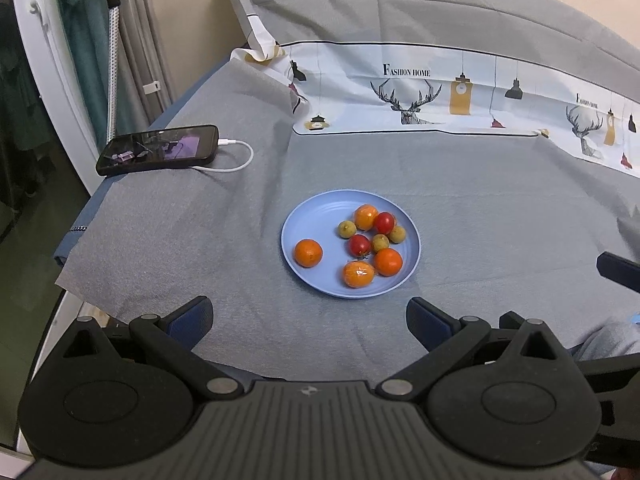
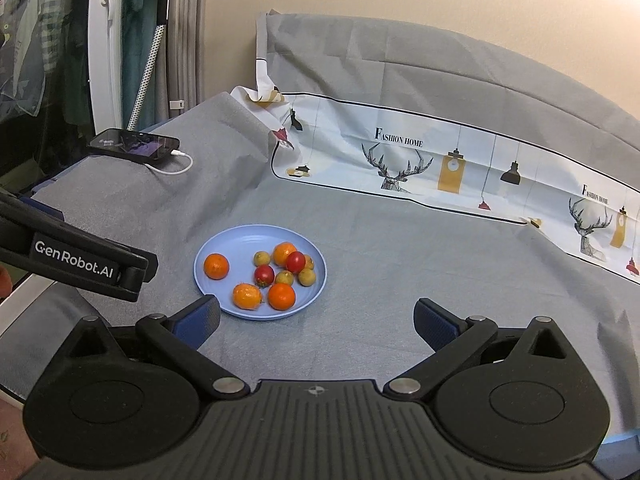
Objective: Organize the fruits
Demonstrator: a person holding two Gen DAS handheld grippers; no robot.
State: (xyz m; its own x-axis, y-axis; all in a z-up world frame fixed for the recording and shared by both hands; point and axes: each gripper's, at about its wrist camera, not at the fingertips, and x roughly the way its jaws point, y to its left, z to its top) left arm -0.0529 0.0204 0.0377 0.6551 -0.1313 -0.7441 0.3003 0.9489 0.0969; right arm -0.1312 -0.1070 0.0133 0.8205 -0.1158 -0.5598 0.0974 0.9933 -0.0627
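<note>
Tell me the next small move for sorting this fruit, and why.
Probably ease the open left claw forward and down over the lone orange at the plate's left side. It sits apart from the clustered fruit, so the fingers have room, and both claws are empty.

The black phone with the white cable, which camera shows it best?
The left wrist view. There the black phone with the white cable lies larger and nearer, its whole screen and plugged-in cable plain on the grey cloth. The right wrist view shows the same phone smaller, farther off and at a flatter angle.
</note>
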